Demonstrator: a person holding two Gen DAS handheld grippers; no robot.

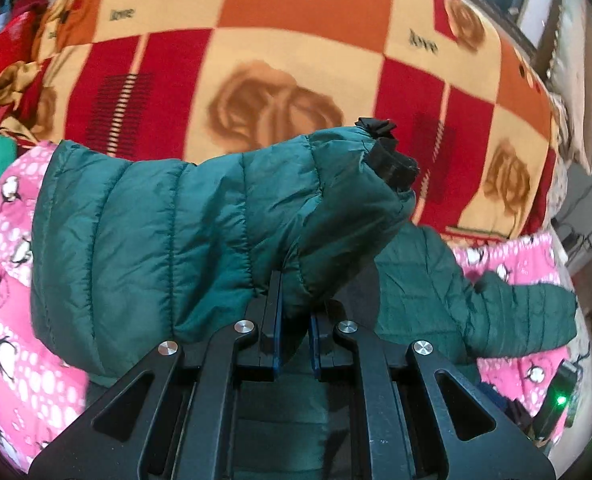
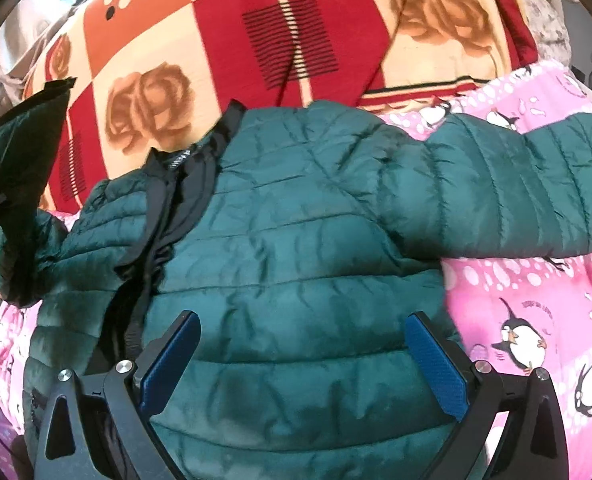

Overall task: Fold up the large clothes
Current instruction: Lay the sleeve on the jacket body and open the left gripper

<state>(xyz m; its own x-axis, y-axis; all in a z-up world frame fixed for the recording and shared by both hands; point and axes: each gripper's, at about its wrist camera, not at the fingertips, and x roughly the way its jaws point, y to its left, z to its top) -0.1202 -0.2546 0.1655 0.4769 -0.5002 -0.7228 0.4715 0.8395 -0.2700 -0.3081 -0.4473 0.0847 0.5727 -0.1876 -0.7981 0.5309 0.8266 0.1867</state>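
A dark green quilted puffer jacket lies spread on a pink penguin-print sheet, its black-lined collar to the left and one sleeve stretched to the right. My left gripper is shut on the jacket's other sleeve and holds it lifted, black cuff pointing away. That lifted sleeve shows at the left edge of the right wrist view. My right gripper is open just above the jacket's body, its blue pads wide apart, holding nothing.
A red, orange and cream rose-print blanket covers the bed beyond the jacket. Red cloth is piled at the far left. A dark device with a green light sits at the bed's right edge, by furniture.
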